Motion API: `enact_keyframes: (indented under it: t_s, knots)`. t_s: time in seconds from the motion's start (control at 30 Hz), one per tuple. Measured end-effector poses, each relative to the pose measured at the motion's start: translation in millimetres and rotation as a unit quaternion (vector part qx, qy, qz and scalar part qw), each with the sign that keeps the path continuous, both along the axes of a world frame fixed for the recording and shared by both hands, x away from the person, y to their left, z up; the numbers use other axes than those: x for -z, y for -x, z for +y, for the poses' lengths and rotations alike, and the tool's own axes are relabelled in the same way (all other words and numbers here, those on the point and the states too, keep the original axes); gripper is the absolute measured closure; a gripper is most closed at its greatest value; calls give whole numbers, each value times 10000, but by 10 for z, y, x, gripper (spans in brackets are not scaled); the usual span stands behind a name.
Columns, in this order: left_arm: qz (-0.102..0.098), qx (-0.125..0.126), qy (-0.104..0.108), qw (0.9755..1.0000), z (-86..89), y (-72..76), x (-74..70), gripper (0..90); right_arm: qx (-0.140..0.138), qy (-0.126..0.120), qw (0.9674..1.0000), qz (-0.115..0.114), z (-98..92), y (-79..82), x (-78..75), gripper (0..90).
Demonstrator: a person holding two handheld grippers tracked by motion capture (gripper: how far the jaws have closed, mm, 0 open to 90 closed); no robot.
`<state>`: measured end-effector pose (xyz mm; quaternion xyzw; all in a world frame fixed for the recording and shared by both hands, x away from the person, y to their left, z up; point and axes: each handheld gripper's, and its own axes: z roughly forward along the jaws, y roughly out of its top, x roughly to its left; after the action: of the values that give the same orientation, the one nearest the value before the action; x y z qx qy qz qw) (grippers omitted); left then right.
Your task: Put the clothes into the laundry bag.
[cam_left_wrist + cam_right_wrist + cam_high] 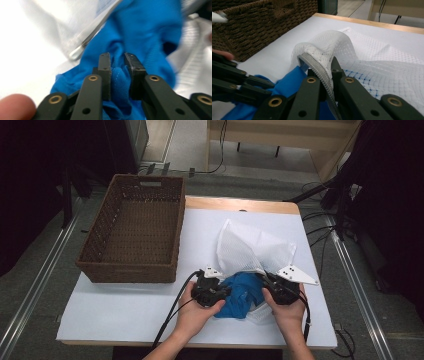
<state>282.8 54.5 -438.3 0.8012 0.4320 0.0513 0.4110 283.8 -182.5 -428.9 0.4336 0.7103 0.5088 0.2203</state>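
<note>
A white mesh bag (pixel 252 249) lies on the white table top (pixel 130 312), its mouth toward the person. A blue cloth (pixel 243 292) spills out of that mouth. My left gripper (pixel 216 293) is at the cloth's left side; in the left gripper view its jaws pinch a fold of the blue cloth (pixel 119 82), so my left gripper (pixel 117 56) is shut on it. My right gripper (pixel 274 287) holds the bag's mouth at the right. In the right gripper view my right gripper (pixel 322 66) is shut on the bag's zippered rim (pixel 318 63), lifting it.
A brown wicker basket (pixel 134 231) stands empty at the table's back left, close to the bag. Black cables trail from both grippers over the table's front edge. Floor rails and more cables lie beside the table.
</note>
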Motion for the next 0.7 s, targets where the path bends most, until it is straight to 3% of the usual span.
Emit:
enact_keyframes:
  t_s: [0.03, 0.07, 0.13, 0.17, 0.2, 0.23, 0.3, 0.37, 0.4, 0.47, 0.5, 0.53, 0.57, 0.63, 0.7]
  knots:
    - [0, 0, 0, 10000, 0, 0, 0, 791, 3, -8, 10000, -2, -2, -2, 2, 900]
    - [-136, 48, 134, 9998, 10, 43, -72, 797, 11, -11, 10000, 5, -2, -3, 3, 900]
    - [-192, 304, 461, 9983, 14, 60, -120, 802, 3, -4, 10000, -3, 1, -2, 2, 900]
    - [-192, 304, 461, 9983, 14, 60, -120, 803, 3, -4, 10000, -3, 1, -2, 2, 900]
    - [-156, 400, 535, 9976, -4, 64, -134, 802, -9, 2, 10000, -18, 14, 0, -2, 900]
    - [-137, 652, 635, 9958, -51, 55, -147, 802, -16, 1, 10000, -22, 19, 2, -3, 900]
    - [-151, 751, 592, 9953, -87, 50, -149, 800, -34, -12, 10000, -7, 30, 5, -5, 900]
    - [-149, 847, 359, 9956, -207, 35, -126, 781, -49, -7, 10000, -14, 48, 9, -10, 900]
    - [-149, 847, 359, 9956, -207, 35, -126, 756, -52, -16, 10000, -7, 52, 11, -10, 900]
    - [87, 930, 9, 9956, -350, -35, -33, 679, -78, -30, 10000, -5, 59, 11, -9, 900]
    - [87, 930, 9, 9956, -350, -35, -33, 650, -78, -30, 10000, -5, 59, 11, -9, 900]
    - [110, 917, -204, 9955, -412, -53, 38, 622, -88, -22, 10000, 5, 60, 12, -4, 900]
    - [110, 917, -204, 9955, -412, -53, 38, 582, -88, -12, 10000, 4, 58, 14, -3, 900]
    - [-106, 853, -186, 9961, -418, 3, 28, 519, -90, -4, 10000, -2, 41, 17, -5, 900]
    - [-392, 912, 28, 9951, -393, 81, -7, 428, -75, -27, 10000, 11, 18, 16, -5, 900]
